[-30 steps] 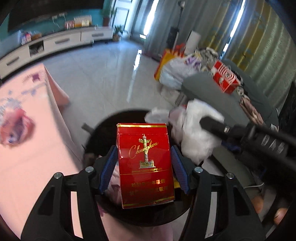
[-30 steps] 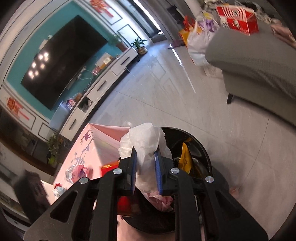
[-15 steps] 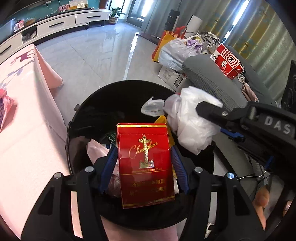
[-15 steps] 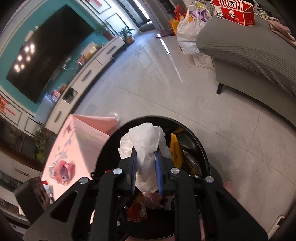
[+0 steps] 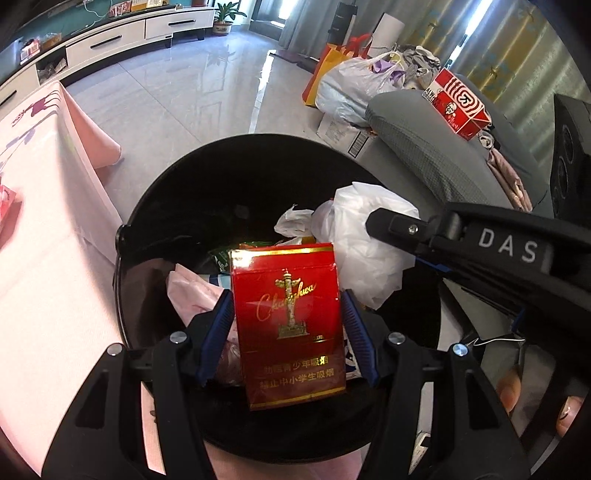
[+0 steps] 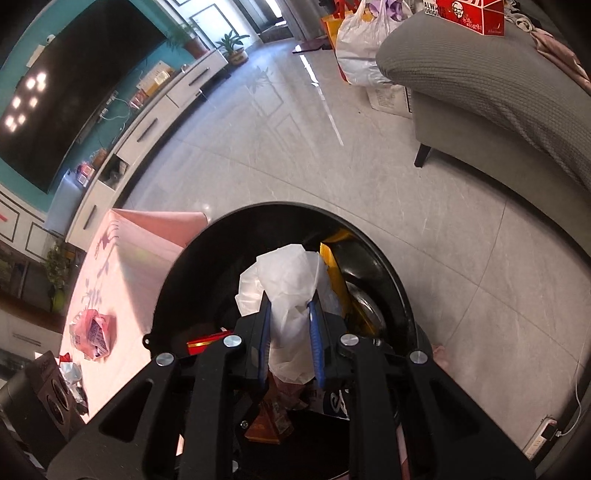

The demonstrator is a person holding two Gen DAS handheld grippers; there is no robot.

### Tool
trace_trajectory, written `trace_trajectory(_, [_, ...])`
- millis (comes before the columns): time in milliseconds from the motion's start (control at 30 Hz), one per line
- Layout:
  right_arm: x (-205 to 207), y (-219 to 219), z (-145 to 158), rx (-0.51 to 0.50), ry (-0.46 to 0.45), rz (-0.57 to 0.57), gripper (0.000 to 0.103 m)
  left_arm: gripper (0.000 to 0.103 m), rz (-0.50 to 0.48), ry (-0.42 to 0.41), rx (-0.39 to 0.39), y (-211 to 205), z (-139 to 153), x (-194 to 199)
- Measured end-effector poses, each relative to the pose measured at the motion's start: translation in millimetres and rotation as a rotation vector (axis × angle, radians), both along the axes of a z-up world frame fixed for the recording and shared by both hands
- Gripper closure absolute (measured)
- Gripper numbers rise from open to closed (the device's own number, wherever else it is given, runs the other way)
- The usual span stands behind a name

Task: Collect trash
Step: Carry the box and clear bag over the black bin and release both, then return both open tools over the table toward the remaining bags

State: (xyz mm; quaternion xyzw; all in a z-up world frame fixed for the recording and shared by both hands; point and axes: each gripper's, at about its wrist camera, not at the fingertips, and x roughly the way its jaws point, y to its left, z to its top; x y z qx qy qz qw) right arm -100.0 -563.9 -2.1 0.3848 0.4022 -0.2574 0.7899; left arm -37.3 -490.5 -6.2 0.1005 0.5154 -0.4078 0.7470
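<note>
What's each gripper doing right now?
Left gripper: closed on the red cigarette pack.
Right gripper: closed on the crumpled white plastic bag.

A pink tablecloth (image 5: 48, 229) covers the table beside the bin. On the grey sofa (image 6: 495, 92) sits a red carton (image 5: 460, 105). A television (image 6: 70, 85) hangs above a white cabinet (image 5: 122, 33), perhaps cluttered.

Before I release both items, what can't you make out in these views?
- Black bin floor, both wrist views: covered by trash and the grippers.
- Red cigarette pack back face, left view: turned away.
- Lower end of the white plastic bag, right view: behind the right gripper fingers.
</note>
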Motion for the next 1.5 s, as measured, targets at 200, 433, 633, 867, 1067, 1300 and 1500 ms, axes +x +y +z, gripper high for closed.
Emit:
trace_trajectory(200, [2,3,-2,-0.019,0.04,0.002,0.082,0.045,-0.002,-0.018,0.015,-5,0,0])
trace_trajectory(433, [0,7,8,-0.06,0.038,-0.006,0.042,0.02,0.01,-0.043,-0.009,0,10,-3])
trace_trajectory(633, [-8,19,33,-0.112,-0.046,-0.027,0.025,0.004,0.043,-0.17,-0.044,27,51,-4])
trace_trajectory(867, [-7,46,65,-0.214,-0.139,-0.032,0.015,0.003,0.191,-0.285,-0.089,99,99,28])
trace_trajectory(1067, [10,78,81,-0.262,-0.236,0.044,0.008,0.003,0.499,-0.332,-0.065,217,111,81])
trace_trajectory(1300, [47,125,81,-0.293,-0.258,0.181,0.003,0.003,0.89,-0.339,-0.093,369,100,113])
trace_trajectory(1500, [89,167,63,-0.321,-0.212,0.348,0.003,0.003,1.013,-0.243,-0.094,424,74,128])
